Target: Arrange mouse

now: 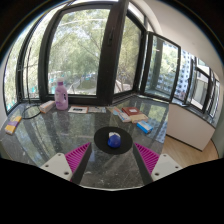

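**Mouse on its mat, gripper not yet on it**

From my seat, the gripper [112, 152] hangs above a glass table [60, 135] with its jaws spread wide and nothing between them; the magenta pads [79, 157] show on either side, well apart. Just ahead of the fingers, and centred on the gap, lies a round dark mouse mat [113, 139], and on it a small blue thing that I take to be the mouse [114, 141]. It sits near the middle of the mat, which lies toward the table's near edge.

Farther off, a pink bottle [61, 96] stands at the far edge by the windows [85, 50], with a flat box [46, 105] beside it. A yellow block [13, 125] lies by the left edge, and some books or packets [133, 117] with a blue item [146, 127] lie toward the right corner.

My judgement: the work is at its start or in its approach. The mouse is untouched by the fingers, so any grasp and placing remain to be done. If the aim is only to have the mouse on the mat, that already looks met, though I cannot tell which way the mouse faces.
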